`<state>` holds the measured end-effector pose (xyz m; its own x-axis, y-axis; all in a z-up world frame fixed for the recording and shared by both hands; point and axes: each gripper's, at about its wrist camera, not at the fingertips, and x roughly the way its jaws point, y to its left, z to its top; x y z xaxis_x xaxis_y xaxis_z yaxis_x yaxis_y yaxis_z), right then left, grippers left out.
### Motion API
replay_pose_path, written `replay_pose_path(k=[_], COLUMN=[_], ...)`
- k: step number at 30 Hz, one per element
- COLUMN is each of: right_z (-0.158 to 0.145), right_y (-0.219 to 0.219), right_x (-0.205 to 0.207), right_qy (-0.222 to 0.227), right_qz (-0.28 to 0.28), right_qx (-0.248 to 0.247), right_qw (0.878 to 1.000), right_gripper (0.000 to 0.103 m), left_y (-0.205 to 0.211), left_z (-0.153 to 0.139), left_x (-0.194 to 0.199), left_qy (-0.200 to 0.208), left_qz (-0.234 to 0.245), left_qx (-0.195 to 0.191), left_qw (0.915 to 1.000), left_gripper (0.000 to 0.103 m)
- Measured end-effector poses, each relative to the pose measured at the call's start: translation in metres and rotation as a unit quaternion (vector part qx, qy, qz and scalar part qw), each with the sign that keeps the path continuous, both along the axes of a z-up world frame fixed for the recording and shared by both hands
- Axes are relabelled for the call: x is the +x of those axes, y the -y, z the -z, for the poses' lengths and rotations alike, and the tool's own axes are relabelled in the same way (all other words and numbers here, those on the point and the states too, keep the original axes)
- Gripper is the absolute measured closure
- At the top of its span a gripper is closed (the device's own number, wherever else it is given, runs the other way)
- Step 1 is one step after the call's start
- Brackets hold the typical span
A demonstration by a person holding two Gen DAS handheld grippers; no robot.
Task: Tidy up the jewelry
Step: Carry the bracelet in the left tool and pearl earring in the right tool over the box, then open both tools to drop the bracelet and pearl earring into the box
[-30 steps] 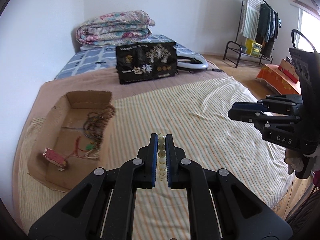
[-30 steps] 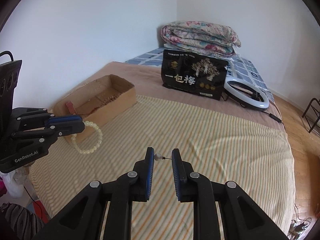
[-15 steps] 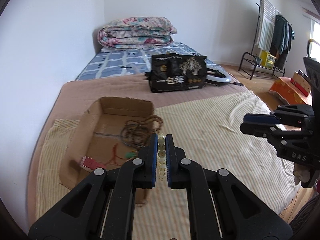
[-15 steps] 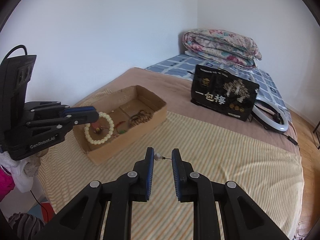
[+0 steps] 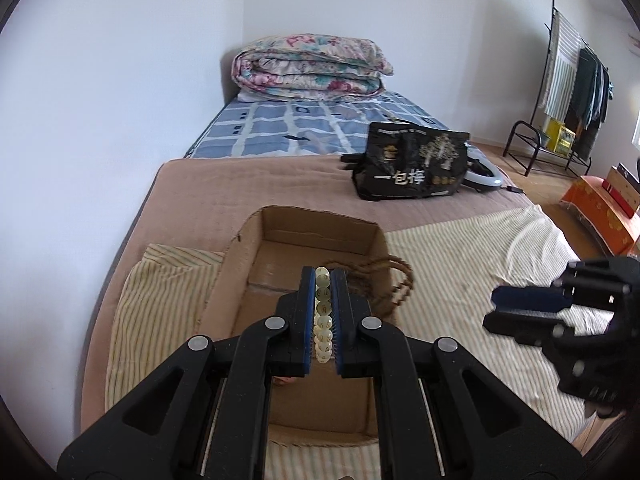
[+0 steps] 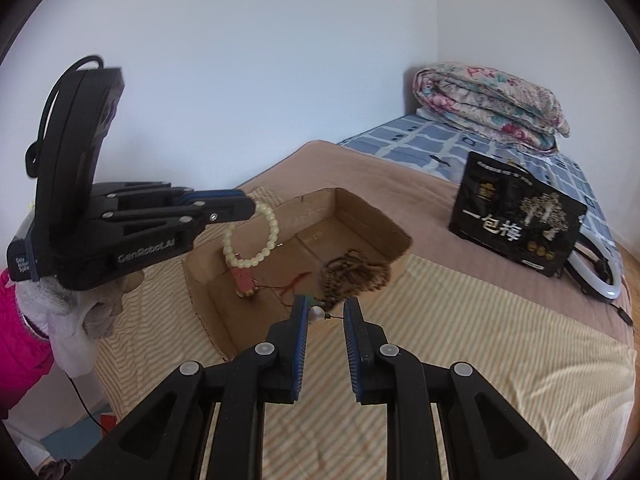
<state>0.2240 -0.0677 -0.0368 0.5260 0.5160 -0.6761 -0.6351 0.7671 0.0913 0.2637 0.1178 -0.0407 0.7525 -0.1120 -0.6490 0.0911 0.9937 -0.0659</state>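
Note:
My left gripper (image 5: 323, 276) is shut on a pale yellow bead bracelet (image 5: 323, 308) and hangs over the open cardboard box (image 5: 320, 220). From the right wrist view, the left gripper (image 6: 240, 206) holds the bracelet (image 6: 252, 240) dangling above the box's (image 6: 372, 216) left end. My right gripper (image 6: 326, 312) is shut on a small pearl bead on a thin pin (image 6: 317, 313), just over the box's near wall. In the left wrist view the right gripper (image 5: 494, 308) appears blurred at the right. Brown bead strands (image 6: 356, 272) and a red charm (image 6: 244, 284) lie in the box.
A black printed bag (image 6: 516, 220) and a white ring light (image 6: 600, 276) sit further back on the bed. A folded floral quilt (image 5: 312, 64) lies by the wall. A clothes rack (image 5: 572, 80) stands beyond the bed. A pink sleeve (image 6: 20, 340) holds the left gripper.
Both grippers have swung left across the striped cover to the cardboard box. The bracelet now hangs over the box, and the pearl bead is at its near wall. Neither grip has altered.

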Motion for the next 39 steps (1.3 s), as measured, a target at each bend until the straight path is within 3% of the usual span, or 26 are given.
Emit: replay_pose_path(k=[11,24,26,28,29,31,33,39], right_z=[0.027,0.042,0.043,0.042,0.042,0.041,0.039,0.037], right_y=[-0.042,-0.059,-0.060,-0.060,-0.060,-0.061,-0.060,-0.059], right_x=[0.025,0.038,0.038,0.038,0.037,0.036,0.035,0.034], right_qy=[-0.032,-0.053,-0.053,-0.050,-0.046,-0.038,-0.029,-0.020], right_qz=[-0.008,-0.009,-0.010,-0.009,-0.007,-0.003,0.004,0.014], right_qx=[0.004,0.015,0.020,0.021,0.020,0.017,0.019,0.019], right_qw=[0.999,0.998,0.998,0.998,0.999,0.999,0.999,1.000], right_gripper=[0.086,0.085,0.080,0.067,0.063,0.037,0.025,0.008], left_y=[-0.026,-0.025,-0.024,-0.024,-0.023,-0.023,-0.024,-0.025], left_z=[0.016,0.028,0.029,0.029,0.030,0.031,0.030,0.030], left_x=[0.028,0.044,0.044,0.045,0.046,0.046,0.046,0.045], left_qy=[-0.017,-0.027,-0.028,-0.028,-0.028,-0.024,-0.020,-0.017], left_qz=[-0.012,-0.010,-0.009,-0.012,-0.012,-0.015,-0.018,-0.027], left_qx=[-0.015,-0.012,-0.012,-0.005,-0.002,-0.001,-0.001,-0.003], left_qw=[0.9997,0.9995,0.9995,0.9995,0.9995,0.9996,0.9996,0.9995], left_gripper=[0.097,0.097,0.097,0.096,0.082,0.059,0.058,0.044])
